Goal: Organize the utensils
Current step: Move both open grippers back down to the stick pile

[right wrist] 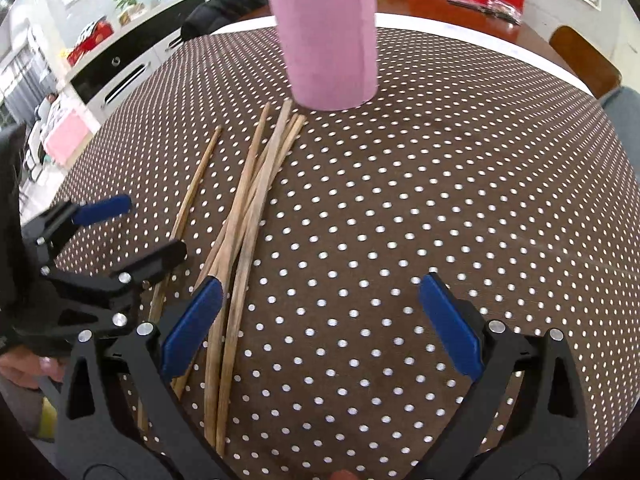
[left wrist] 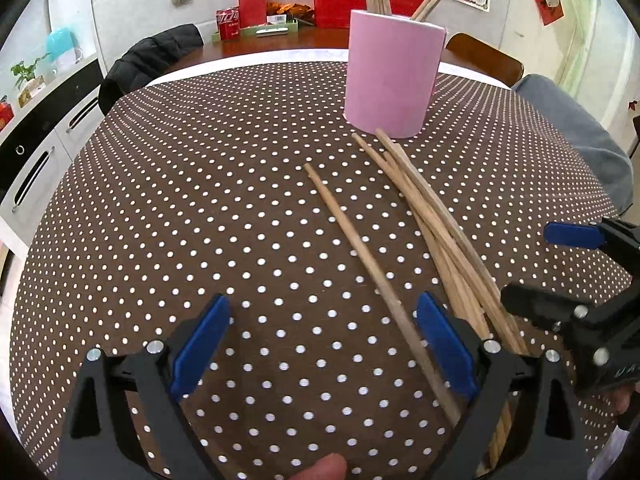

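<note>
Both tools are spread apart and hold nothing: the left tool (left wrist: pixel 322 344) has a single wooden chopstick (left wrist: pixel 360 256) lying between its fingers, close to its right finger, while the right tool (right wrist: pixel 320 320) has the bundle of chopsticks (right wrist: pixel 248 216) just by its left finger. All these sticks are thin, pale brown and lie flat on the dotted table (right wrist: pixel 440 200), their far ends near the pink cup (right wrist: pixel 328 40), which stands upright with more chopsticks inside. Right of the bundle the cloth is open up to the table edge.
</note>
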The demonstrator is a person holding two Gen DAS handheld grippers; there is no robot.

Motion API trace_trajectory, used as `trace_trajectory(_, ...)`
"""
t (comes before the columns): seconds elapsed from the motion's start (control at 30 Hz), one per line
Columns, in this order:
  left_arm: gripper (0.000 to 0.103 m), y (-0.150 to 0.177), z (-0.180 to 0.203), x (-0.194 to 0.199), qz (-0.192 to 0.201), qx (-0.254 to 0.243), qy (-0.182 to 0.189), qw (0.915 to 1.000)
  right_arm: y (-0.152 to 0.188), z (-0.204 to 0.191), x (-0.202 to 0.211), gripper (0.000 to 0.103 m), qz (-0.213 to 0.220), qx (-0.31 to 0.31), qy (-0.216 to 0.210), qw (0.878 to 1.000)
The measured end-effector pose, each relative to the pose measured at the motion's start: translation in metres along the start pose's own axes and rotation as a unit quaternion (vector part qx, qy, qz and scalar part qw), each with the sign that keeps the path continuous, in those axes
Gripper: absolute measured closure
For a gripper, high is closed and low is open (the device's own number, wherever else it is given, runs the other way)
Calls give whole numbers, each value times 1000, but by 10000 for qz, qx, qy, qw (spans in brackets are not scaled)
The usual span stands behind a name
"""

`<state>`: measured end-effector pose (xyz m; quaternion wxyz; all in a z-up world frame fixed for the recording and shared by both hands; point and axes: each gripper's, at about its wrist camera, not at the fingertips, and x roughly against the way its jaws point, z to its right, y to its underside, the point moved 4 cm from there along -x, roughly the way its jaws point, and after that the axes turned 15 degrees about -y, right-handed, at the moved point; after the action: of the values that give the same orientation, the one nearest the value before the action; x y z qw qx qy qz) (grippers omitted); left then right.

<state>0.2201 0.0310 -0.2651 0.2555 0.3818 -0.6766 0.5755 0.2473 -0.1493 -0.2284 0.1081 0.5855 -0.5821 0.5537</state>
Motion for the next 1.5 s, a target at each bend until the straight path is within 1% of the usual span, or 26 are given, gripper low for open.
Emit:
trace_trajectory(0.03,10,1,-2,1,2,-6,-9,10000,0,-2,-2,6,-21,44,-1,10000)
trace_trajectory(0.13,10,0,-4,2,-5,-19,-8,10000,-1,-8,-5,6,-27,257,184,9995)
trace_trajectory(0.23,10,2,-4,3,-13,-69,-14,10000,-3,-10,-3,6,-28,369,437,9984)
trace_trajectory(0.43,10,12,4,9,14,-155,-119,9998,-3,-4,0,6,-64,295,315,9990)
trace_trajectory(0.63,10,14,3,11,-17,-134,-88,9999,-3,-3,1,7,-58,392,339,9986)
trace_trajectory(0.8,10,28,1,18,-5,-182,-47,9998,0,-7,0,7,-88,468,336,9983)
trace_trajectory(1.0,10,26,1,17,-6,-182,-43,9998,-3,-9,-2,7,-8,452,337,9984)
trace_trajectory(1.1,10,26,0,18,-7,-198,-32,9998,-6,-9,-4,7,17,406,271,9988)
trace_trajectory(1.13,10,26,0,18,-9,-198,-33,9998,-6,-9,-4,8,6,428,293,9987)
trace_trajectory(1.2,10,29,-2,20,-10,-211,-27,9998,-1,-9,-8,9,-237,595,441,9970)
trace_trajectory(1.23,10,28,-3,19,-17,-212,-25,9998,0,-11,-7,9,-215,675,445,9965)
trace_trajectory(1.3,10,28,-3,20,-18,-204,-36,9998,2,-11,-6,10,-241,602,395,9971)
trace_trajectory(1.37,10,28,-2,21,-4,-220,-51,9997,2,-14,-6,15,-225,615,388,9971)
trace_trajectory(1.4,10,28,-2,21,0,-237,-45,9997,2,-15,-5,22,-212,615,384,9971)
trace_trajectory(1.43,10,28,-2,21,2,-259,-20,9997,4,-17,-3,32,-204,661,384,9969)
trace_trajectory(1.5,10,30,-2,22,9,-305,35,9995,6,-20,1,42,-253,699,393,9965)
